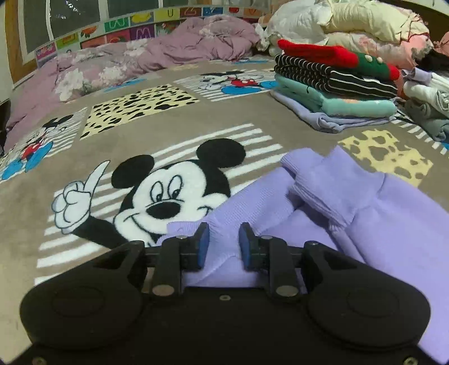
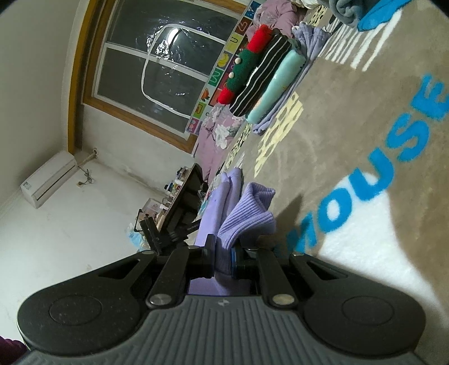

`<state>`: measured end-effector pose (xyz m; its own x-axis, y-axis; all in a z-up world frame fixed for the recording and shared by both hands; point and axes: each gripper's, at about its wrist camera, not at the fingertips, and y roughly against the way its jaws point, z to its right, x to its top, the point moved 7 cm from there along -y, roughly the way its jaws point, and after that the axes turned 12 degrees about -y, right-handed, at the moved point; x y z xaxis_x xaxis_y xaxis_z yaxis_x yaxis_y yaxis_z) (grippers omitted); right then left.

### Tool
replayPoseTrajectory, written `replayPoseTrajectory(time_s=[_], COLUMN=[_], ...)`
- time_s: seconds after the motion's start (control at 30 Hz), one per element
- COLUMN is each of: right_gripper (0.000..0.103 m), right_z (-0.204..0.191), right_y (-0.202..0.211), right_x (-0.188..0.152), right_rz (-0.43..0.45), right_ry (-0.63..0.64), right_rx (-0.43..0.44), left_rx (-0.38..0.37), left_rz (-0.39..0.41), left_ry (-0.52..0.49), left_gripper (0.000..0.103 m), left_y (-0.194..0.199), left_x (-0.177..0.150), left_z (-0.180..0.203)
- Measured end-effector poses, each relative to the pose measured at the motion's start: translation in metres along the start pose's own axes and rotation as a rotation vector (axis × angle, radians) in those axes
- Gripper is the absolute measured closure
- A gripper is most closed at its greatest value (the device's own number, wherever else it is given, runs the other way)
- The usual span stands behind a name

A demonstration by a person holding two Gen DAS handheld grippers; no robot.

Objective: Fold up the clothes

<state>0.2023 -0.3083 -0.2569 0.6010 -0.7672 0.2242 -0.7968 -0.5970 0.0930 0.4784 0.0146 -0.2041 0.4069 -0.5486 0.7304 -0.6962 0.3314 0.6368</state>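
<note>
A lilac ribbed garment [image 1: 350, 205] lies partly folded on the cartoon-mouse blanket [image 1: 174, 193], its cuffed ends pointing away. My left gripper [image 1: 224, 244] is shut on a bunched fold at the garment's near edge, the cloth pinched between the blue pads. In the right wrist view, rolled sideways, the same lilac garment [image 2: 247, 207] rises in ribbed folds, and my right gripper [image 2: 223, 258] is shut on a thick fold of it. The other gripper's black body [image 2: 174, 227] shows just beyond the cloth.
A stack of folded clothes [image 1: 334, 81], red and green on top, then striped, teal and lilac, sits at the back right. Loose clothes [image 1: 426, 106] lie beside it. A pink floral quilt [image 1: 146, 61] and piled bedding [image 1: 362, 25] line the far side. A window [image 2: 168, 64] and wall unit [image 2: 49, 179] show.
</note>
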Motion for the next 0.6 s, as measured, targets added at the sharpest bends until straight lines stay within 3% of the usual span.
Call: replayPoseTrajectory(time_s=[0.1,0.2,0.33,0.5,0.6], right_gripper=[0.091,0.091,0.091,0.091,0.091], right_z=[0.001,0.0,-0.002,-0.005,-0.008], right_y=[-0.001,-0.001,-0.001,-0.002,-0.001], right_x=[0.0,-0.001,0.0,0.0,0.0], right_rz=[0.001,0.007,0.01,0.013,0.02], right_ry=[0.001,0.007,0.015,0.034,0.048], right_rx=[-0.003,-0.001,0.005,0.007,0.006], left_rx=[0.017,0.031,0.08,0.087,0.035], left_rz=[0.046,0.112,0.135,0.128,0.145], left_ry=[0.029,0.101,0.177,0.226,0.215], left_gripper=[0.081,0.081,0.081,0.081,0.081], left_y=[0.018,0.056,0.113,0.176,0.207], left_x=[0.0,0.004,-0.006,-0.038,-0.045], left_z=[-0.004,-0.015,-0.018,0.021,0.056])
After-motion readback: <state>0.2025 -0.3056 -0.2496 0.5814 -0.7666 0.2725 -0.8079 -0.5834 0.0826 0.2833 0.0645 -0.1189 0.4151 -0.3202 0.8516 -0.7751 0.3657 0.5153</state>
